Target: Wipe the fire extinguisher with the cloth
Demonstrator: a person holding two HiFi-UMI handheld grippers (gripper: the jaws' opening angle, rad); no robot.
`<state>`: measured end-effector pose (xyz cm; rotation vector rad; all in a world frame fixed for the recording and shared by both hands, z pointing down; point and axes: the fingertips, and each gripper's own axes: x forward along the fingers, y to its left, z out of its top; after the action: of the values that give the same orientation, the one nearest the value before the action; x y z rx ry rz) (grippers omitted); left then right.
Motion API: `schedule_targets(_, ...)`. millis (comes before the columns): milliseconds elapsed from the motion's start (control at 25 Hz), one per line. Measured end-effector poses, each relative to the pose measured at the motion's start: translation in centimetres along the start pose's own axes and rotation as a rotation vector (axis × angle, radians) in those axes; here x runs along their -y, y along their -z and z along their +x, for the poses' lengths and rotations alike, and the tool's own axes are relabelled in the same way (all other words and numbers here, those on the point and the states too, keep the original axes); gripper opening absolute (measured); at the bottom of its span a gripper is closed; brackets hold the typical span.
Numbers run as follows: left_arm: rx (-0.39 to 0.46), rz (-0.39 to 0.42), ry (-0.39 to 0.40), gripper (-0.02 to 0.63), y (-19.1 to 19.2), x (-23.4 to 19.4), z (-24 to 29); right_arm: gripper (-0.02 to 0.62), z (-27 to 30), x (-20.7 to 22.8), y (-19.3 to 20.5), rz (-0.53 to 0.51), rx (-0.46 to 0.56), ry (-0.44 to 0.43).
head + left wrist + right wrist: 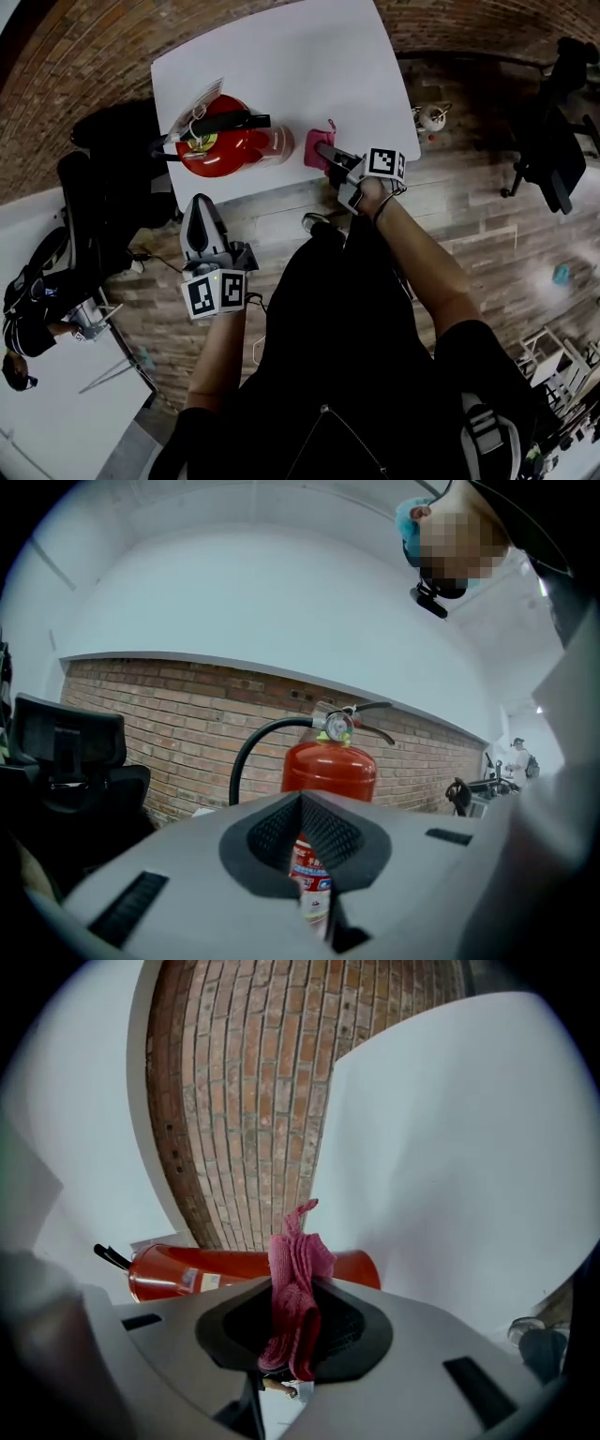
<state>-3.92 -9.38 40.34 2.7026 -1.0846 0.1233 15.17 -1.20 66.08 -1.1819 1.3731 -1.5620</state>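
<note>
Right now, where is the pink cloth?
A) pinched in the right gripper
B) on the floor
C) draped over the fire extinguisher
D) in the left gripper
A: in the right gripper view, the right gripper has its jaws closed on the pink cloth.

A white table (281,56) stands by a brick wall (75,94) — a black office chair (548,141) on the wood floor (478,225).

Fire extinguisher (230,142) is looking like glossy red painted metal, catching light along the body, with a matt black hose (234,785), rubber I'd guess. The pink cloth (298,1274) is showing a nubby, looped weave, soft and matt. Pads (349,1327) on the right gripper (295,1302) are looking like ribbed black rubber, sitting in smooth grey plastic shells. The white table (309,66) is reading smooth and matt.
</note>
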Motion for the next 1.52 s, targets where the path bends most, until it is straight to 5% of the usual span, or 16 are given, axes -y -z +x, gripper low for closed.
schedule_targets(320,-0.036,0.022,-0.019,0.031,1.9,-1.3,0.2,0.103,3.9,6.5,0.3,0.0,-0.03,0.098)
schedule_targets(720,-0.052,0.036,-0.031,0.031,2.0,-3.1,0.2,0.103,6.3,9.7,0.7,-0.027,-0.04,0.21)
schedule_targets(1520,-0.067,0.017,-0.021,0.031,2.5,-3.7,1.0,0.103,7.4,7.9,1.2,-0.032,-0.023,0.152)
